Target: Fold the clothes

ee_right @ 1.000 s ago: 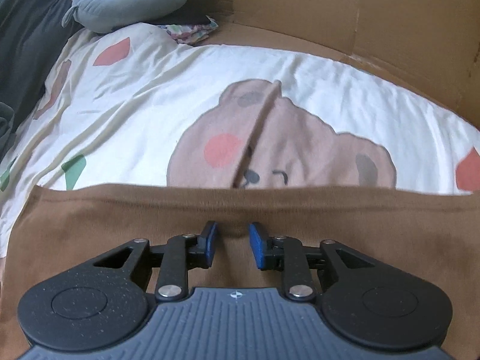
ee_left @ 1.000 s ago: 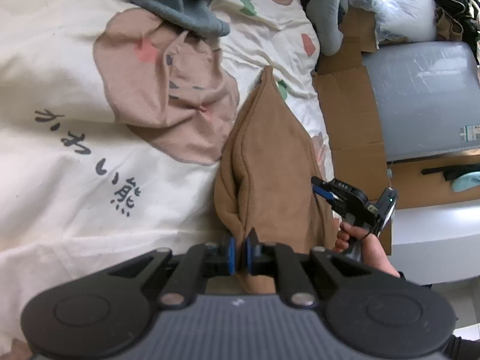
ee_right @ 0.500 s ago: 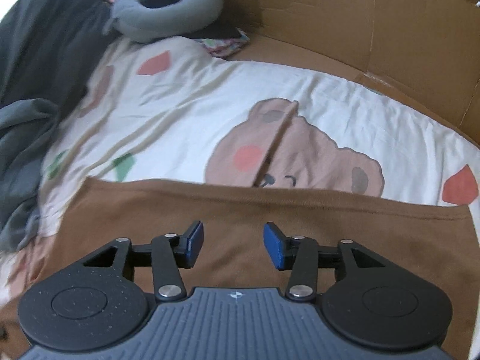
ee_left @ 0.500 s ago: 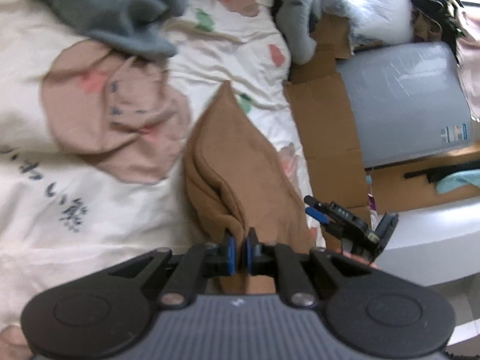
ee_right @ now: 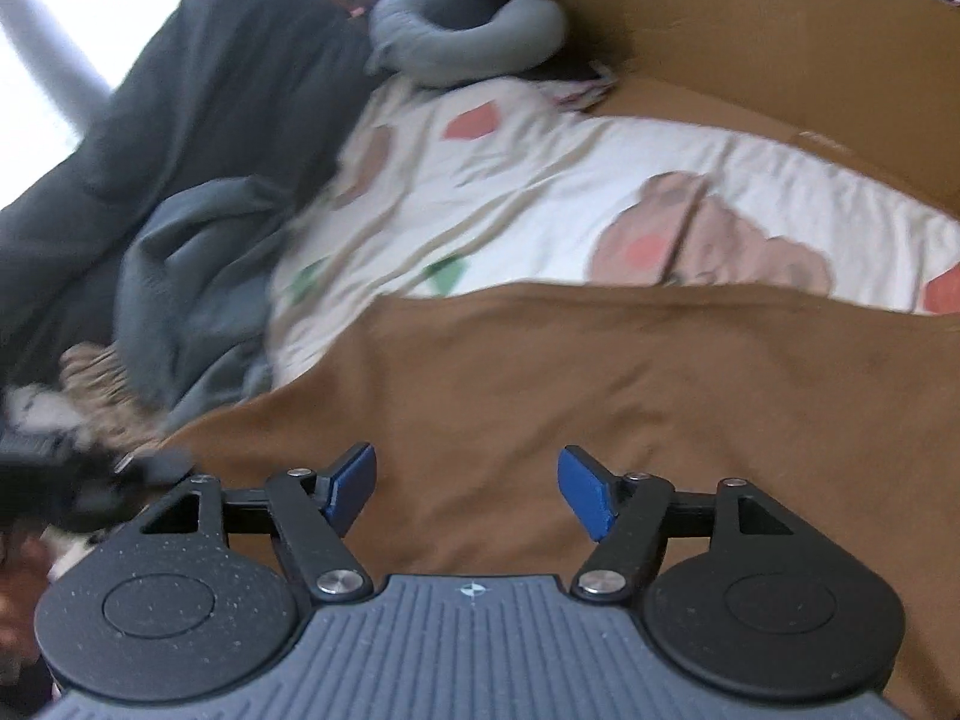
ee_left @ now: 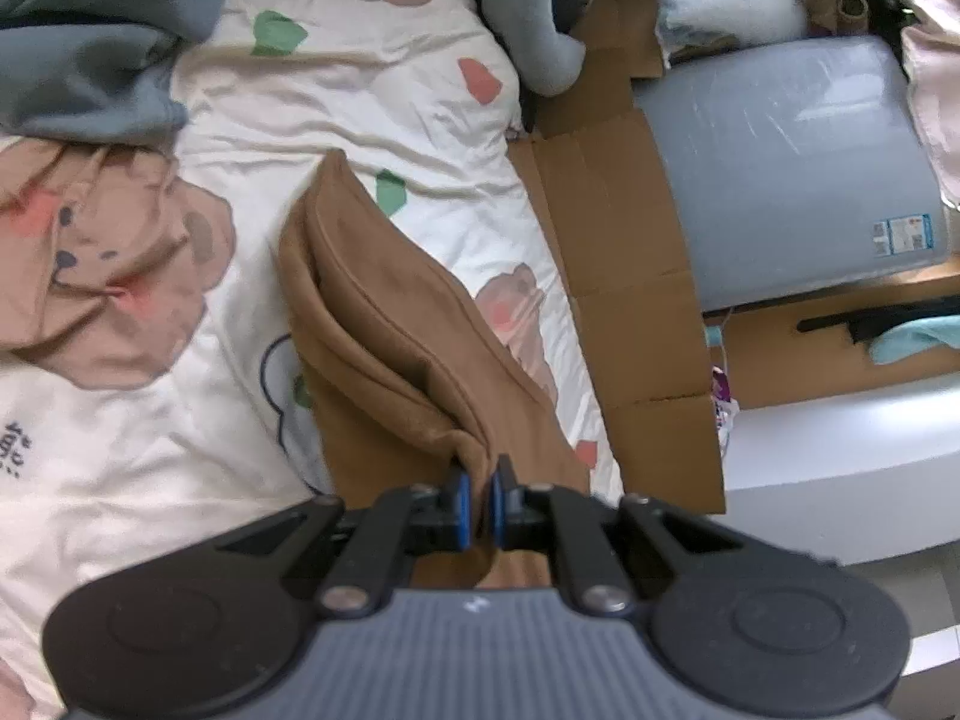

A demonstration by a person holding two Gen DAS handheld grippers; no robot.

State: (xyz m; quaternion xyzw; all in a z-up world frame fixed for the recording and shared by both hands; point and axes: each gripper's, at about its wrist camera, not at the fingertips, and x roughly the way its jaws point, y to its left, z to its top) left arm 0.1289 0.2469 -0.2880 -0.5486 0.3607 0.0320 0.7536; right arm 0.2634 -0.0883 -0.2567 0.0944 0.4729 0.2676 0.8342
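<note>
Two grippers work my brown garment (ee_left: 384, 354) on the bed. My left gripper (ee_left: 477, 501) pinches a fold; my right gripper (ee_right: 467, 491) gapes wide, holding nothing.

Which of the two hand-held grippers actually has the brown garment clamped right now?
The left hand-held gripper: its jaws are shut on a bunched edge of the brown garment. The right hand-held gripper is wide open above it.
</note>
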